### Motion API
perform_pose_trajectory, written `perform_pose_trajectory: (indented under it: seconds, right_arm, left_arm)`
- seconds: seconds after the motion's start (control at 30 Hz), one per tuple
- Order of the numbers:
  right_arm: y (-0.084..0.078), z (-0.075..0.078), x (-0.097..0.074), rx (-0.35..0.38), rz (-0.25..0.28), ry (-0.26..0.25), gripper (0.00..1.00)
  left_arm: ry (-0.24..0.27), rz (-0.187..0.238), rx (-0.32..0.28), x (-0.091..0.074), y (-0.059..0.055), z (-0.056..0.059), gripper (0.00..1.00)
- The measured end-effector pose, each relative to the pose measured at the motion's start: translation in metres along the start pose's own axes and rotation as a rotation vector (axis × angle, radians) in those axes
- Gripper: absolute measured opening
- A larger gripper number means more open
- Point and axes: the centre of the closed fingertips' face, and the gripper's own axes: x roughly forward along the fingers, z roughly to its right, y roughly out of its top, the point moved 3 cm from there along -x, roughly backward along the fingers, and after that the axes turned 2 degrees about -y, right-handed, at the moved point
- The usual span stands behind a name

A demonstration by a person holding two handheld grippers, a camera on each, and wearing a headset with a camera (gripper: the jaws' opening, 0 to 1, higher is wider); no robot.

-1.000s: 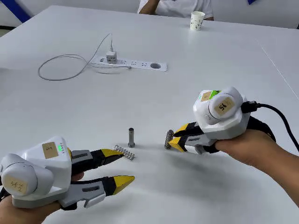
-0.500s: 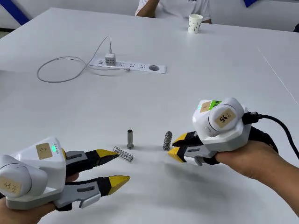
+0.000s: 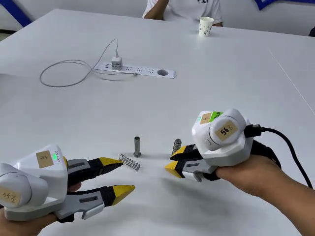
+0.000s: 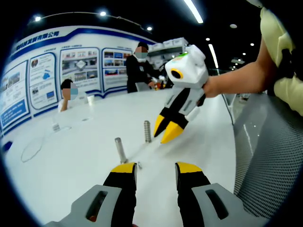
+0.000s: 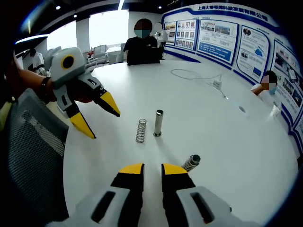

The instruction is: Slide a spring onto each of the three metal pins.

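A bare metal pin (image 3: 137, 146) stands upright on the white table (image 3: 221, 78). A loose spring (image 3: 130, 162) lies just in front of it. To the right, a second pin with a spring on it (image 3: 176, 145) stands upright. My right gripper (image 3: 175, 160) is open and empty, its tips just in front of that pin. My left gripper (image 3: 123, 175) is open at the near left, its upper tip close to the loose spring. The right gripper view has the loose spring (image 5: 141, 130), bare pin (image 5: 158, 123) and sprung pin (image 5: 191, 162) ahead of my right gripper (image 5: 151, 169).
A white power strip (image 3: 138, 69) with a plugged charger and looped cable (image 3: 61, 66) lies at the far left. A paper cup (image 3: 205, 26) stands near the far edge, where a person (image 3: 182, 7) sits. Other people stand in the room behind.
The right gripper opened off the pin with the spring and drew back, then shifted left in front of it. The left gripper has barely moved.
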Motion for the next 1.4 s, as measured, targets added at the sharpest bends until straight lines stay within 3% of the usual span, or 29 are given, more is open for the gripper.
perform_pose_trajectory:
  seconds: [0.77,1.4]
  right_arm:
    - [0.025,-0.023,0.036,0.004,0.050,0.041,0.17]
    - [0.024,-0.024,0.062,0.052,0.042,0.001,0.17]
  left_arm:
    - [0.008,-0.006,-0.003,-0.002,-0.002,-0.002,0.33]
    - [0.017,-0.011,-0.007,-0.005,-0.004,-0.003,0.33]
